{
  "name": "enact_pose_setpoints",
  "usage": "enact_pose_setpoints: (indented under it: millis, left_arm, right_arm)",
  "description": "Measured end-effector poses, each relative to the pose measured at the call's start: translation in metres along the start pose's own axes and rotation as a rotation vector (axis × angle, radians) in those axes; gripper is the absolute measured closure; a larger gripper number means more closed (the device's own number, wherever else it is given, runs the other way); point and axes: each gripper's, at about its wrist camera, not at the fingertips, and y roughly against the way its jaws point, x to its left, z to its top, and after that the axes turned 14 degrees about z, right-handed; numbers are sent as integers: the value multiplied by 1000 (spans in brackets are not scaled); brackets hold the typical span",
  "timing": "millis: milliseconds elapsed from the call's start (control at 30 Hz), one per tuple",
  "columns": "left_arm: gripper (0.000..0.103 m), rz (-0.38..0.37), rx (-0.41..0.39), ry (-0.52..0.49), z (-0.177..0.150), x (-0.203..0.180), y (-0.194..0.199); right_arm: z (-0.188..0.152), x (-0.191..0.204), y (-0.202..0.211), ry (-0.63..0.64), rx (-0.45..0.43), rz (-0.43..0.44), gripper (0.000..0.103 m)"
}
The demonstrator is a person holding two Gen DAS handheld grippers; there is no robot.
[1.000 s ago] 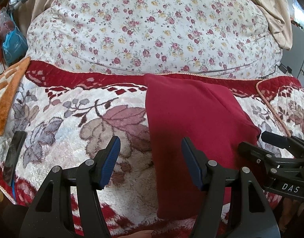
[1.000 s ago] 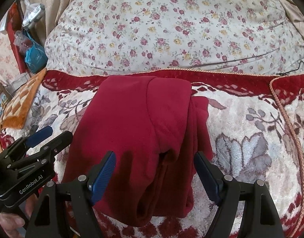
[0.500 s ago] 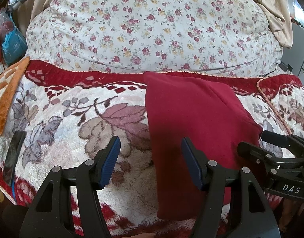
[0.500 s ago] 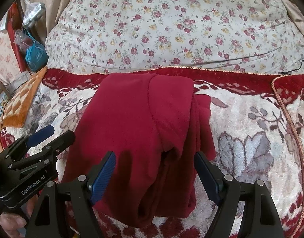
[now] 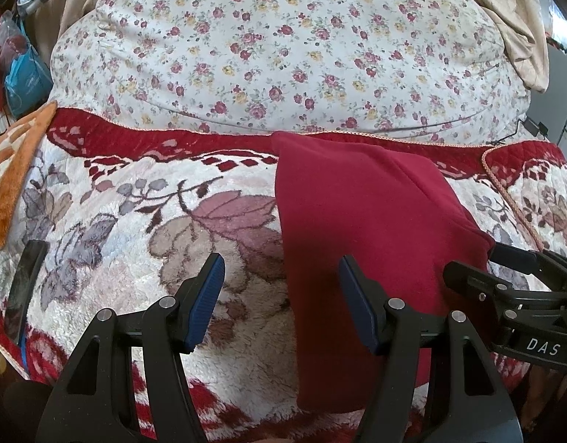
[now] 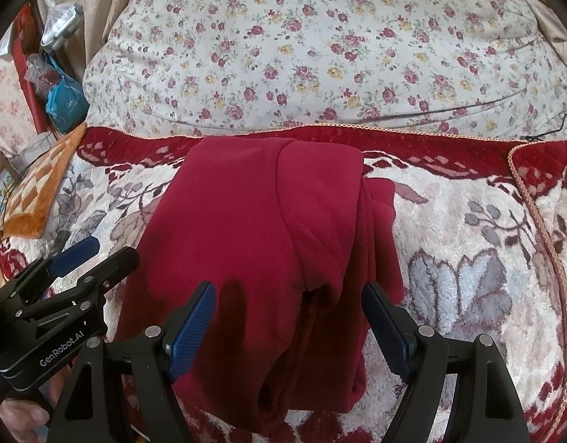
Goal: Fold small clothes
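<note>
Left tool (image 5: 279, 301) and right tool (image 6: 289, 323), jaws spread wide, nothing held, above the near end of the dark red fleece garment (image 6: 261, 243), folded lengthwise on the plush floral bed blanket (image 6: 468, 229). Risk: the bulging right-hand layers (image 6: 375, 236) may spill open if only the top ply is pinched.

Bright, probably daylight; soft shadows; fisheye bending, dark corners.
</note>
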Motion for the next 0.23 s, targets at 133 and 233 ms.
enact_pose_setpoints:
  millis: [133, 233]
  left_arm:
    - [39, 5, -10, -4, 0, 0, -1]
    - [39, -11, 9, 6, 4, 5, -7]
  right_arm:
    - [0, -2, -2, -2, 5, 2, 24]
    - [1, -4, -2, -6, 7, 2, 24]
